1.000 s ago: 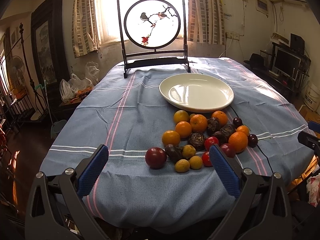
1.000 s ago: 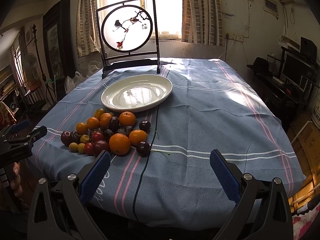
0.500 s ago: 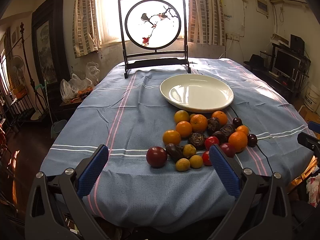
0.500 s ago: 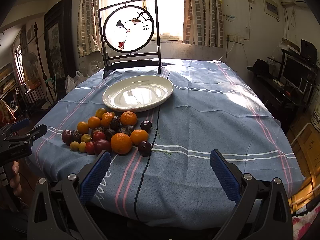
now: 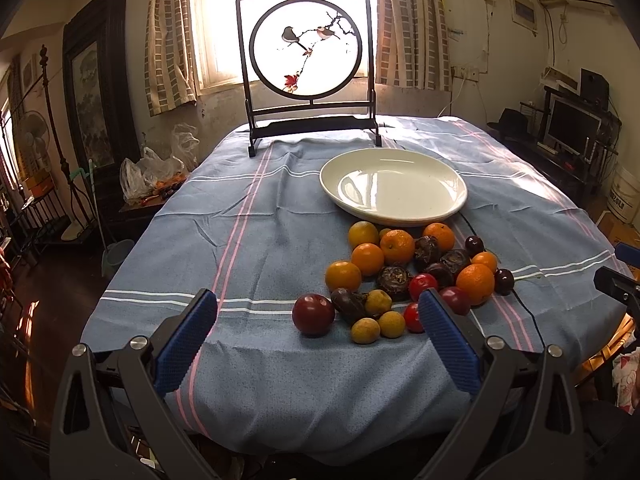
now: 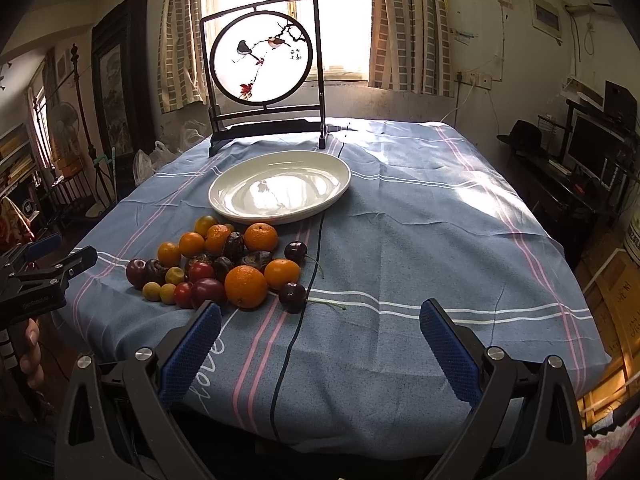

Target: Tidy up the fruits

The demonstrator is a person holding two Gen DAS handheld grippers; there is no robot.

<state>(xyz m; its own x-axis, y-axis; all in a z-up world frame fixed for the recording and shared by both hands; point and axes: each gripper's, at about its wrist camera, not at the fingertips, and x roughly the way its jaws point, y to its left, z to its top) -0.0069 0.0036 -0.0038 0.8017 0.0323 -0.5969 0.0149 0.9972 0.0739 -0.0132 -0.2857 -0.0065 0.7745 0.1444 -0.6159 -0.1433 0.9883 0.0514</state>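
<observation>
A pile of fruit lies just near of an empty white plate; a bird screen stands far behind. Left gripper and right gripper both gape, released. Only the right view shows a thin black cable crossing the cloth.

A round bird-painting screen is stood at the table's far end. A striped blue tablecloth is spread underneath.

White script on the tablecloth reads partly "ove"; the screen's small characters are illegible.
</observation>
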